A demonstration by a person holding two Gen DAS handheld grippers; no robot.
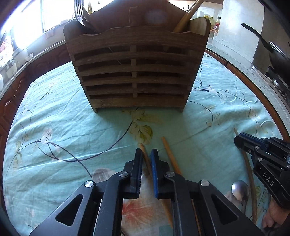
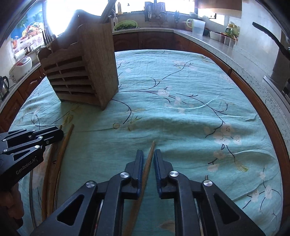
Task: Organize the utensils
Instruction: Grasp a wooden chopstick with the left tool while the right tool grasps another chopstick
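Observation:
A wooden slatted utensil holder (image 1: 135,72) stands on the table, with a fork (image 1: 78,10) and wooden handles (image 1: 188,16) in it; it also shows in the right wrist view (image 2: 81,72). My left gripper (image 1: 146,154) is open, its jaws a narrow gap apart around a wooden chopstick (image 1: 145,159) lying on the cloth. A second chopstick (image 1: 170,156) lies just right of it. My right gripper (image 2: 148,154) is open, astride a darker wooden stick (image 2: 149,159). A metal spoon (image 1: 240,189) lies at the lower right.
The table has a teal floral cloth (image 2: 181,109). Kitchen counters ring it, with a pan (image 1: 271,52) on a stove at right and a rice cooker (image 2: 20,69) at left. The other gripper shows in each view: the right gripper (image 1: 239,140), the left gripper (image 2: 54,132).

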